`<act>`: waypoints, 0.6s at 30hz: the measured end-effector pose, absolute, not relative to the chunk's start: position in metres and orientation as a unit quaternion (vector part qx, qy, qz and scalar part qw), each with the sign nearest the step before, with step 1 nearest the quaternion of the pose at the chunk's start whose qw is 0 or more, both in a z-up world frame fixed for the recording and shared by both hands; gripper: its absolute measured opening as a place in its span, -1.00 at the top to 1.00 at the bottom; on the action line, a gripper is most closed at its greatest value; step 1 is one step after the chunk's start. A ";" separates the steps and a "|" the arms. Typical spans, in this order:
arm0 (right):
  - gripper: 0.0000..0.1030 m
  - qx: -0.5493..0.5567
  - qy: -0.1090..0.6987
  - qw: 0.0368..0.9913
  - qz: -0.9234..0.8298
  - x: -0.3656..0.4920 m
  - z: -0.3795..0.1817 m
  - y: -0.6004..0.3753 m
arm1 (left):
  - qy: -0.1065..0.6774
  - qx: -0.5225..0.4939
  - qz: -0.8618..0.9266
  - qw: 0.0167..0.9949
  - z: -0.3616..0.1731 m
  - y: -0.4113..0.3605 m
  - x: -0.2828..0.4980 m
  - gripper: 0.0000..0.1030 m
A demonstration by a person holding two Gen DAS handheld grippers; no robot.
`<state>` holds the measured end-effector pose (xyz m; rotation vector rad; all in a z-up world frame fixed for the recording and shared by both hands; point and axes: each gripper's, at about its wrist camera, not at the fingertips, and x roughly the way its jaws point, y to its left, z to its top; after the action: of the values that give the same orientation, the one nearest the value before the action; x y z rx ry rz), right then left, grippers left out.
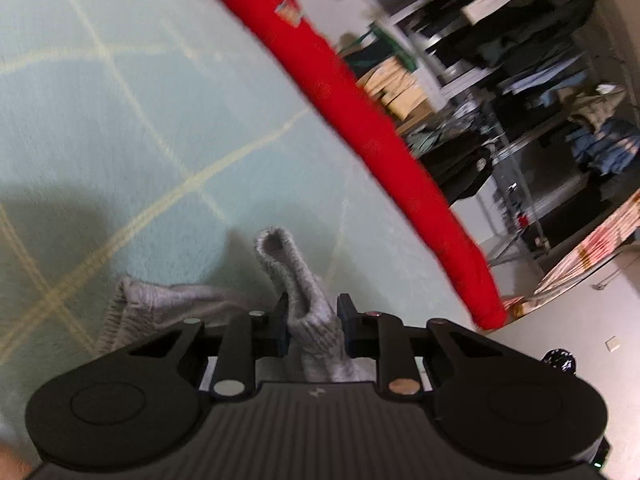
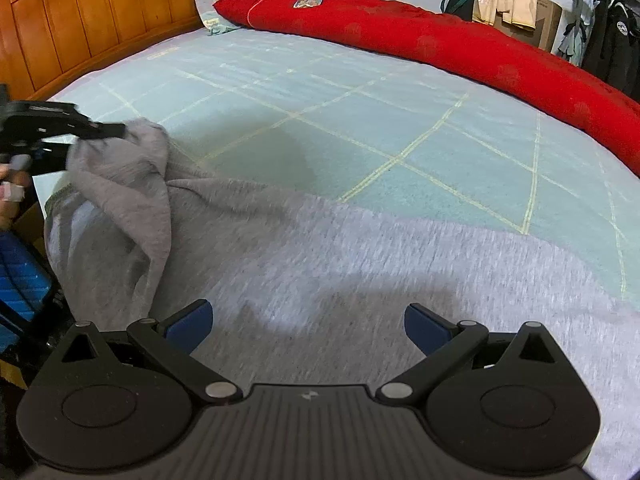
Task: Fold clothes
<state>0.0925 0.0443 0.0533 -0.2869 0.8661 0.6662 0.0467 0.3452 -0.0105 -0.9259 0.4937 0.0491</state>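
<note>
On the bed (image 2: 320, 120), left tongs (image 1: 312, 320) pinch grey garment (image 2: 340, 260).

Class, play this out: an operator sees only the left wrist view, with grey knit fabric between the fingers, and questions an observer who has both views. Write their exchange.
Operator: How much of this grey garment is there?
Observer: A lot. In the right wrist view it spreads across the near part of the bed.
Operator: What is the right gripper doing?
Observer: It is open above the garment, with nothing between its fingers.
Operator: How does my left gripper look from there?
Observer: It is at the left edge, holding a bunched end of the garment lifted off the bed.
Operator: What is at the head of the bed?
Observer: A wooden headboard.
</note>
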 end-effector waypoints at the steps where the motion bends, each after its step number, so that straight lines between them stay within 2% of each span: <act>1: -1.00 -0.136 0.410 0.844 0.317 0.093 0.053 0.045 | 0.229 -0.437 0.029 0.869 -0.004 0.345 0.040 0.62; 12: -1.00 -0.165 0.403 0.827 0.356 0.106 0.052 0.067 | 0.181 -0.410 0.091 0.889 0.040 0.350 -0.021 0.62; 14: -1.00 -0.171 0.399 0.823 0.367 0.109 0.052 0.073 | 0.167 -0.404 0.093 0.894 0.047 0.349 -0.026 0.70; 18: -1.00 -0.183 0.392 0.816 0.384 0.114 0.054 0.084 | 0.162 -0.395 0.089 0.900 0.045 0.351 -0.025 0.70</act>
<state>0.1135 0.0837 0.0536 -0.3901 0.8354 0.8179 -0.0246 0.3505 0.0449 -0.8166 0.3357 0.1847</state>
